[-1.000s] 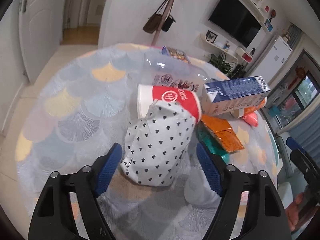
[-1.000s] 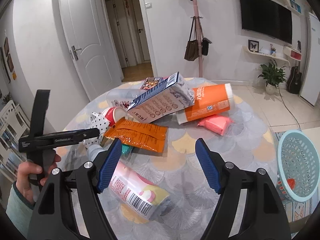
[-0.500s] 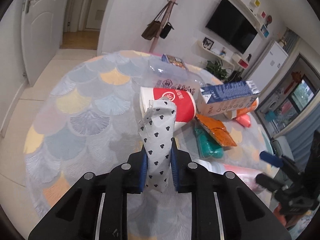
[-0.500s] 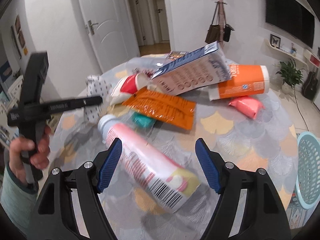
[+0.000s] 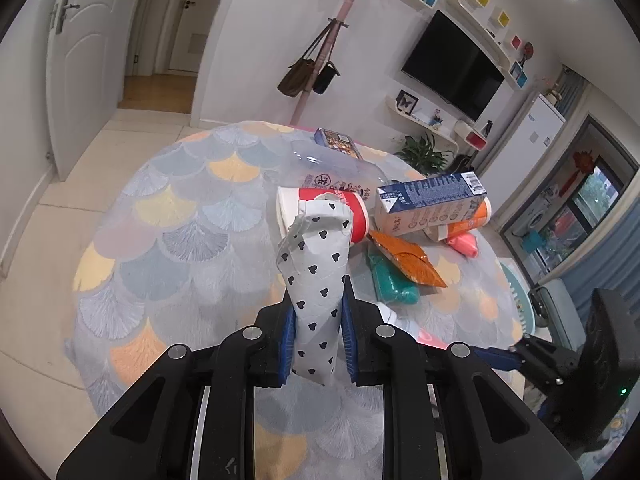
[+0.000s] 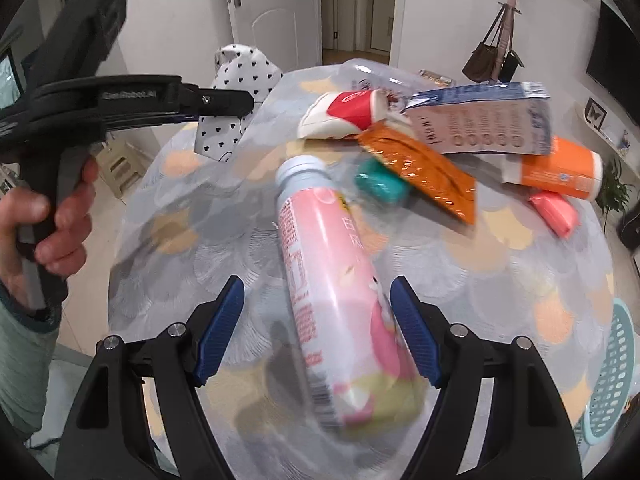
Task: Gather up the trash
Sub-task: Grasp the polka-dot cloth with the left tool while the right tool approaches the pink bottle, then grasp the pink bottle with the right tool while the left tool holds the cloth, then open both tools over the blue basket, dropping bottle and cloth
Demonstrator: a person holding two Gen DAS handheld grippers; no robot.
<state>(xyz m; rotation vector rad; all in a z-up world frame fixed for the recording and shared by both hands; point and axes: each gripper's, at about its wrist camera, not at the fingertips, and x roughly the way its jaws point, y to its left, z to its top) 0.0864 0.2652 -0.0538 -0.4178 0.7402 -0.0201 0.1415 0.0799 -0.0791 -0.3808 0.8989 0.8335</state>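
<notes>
My left gripper (image 5: 316,322) is shut on a white paper bag with black hearts (image 5: 318,268) and holds it above the round table (image 5: 168,232). The bag also shows in the right wrist view (image 6: 240,80), pinched by the left gripper (image 6: 224,104). My right gripper (image 6: 316,320) is open, its jaws on either side of a pink and white bottle (image 6: 336,288) lying on the table. A red and white cup (image 6: 344,114), a blue and white carton (image 6: 484,118), an orange wrapper (image 6: 424,168), a teal packet (image 6: 380,184), an orange bottle (image 6: 556,168) and a pink packet (image 6: 554,208) lie behind it.
A light blue mesh basket (image 6: 616,364) stands off the table's right edge. A clear plastic bottle (image 5: 336,170) and a small printed box (image 5: 336,142) lie at the table's far side. A white door (image 6: 272,12) and a coat stand with bags (image 5: 320,68) are beyond.
My left gripper closed on the heart-print bag and lifted it off the table. My right gripper moved forward so the pink bottle now lies between its open jaws.
</notes>
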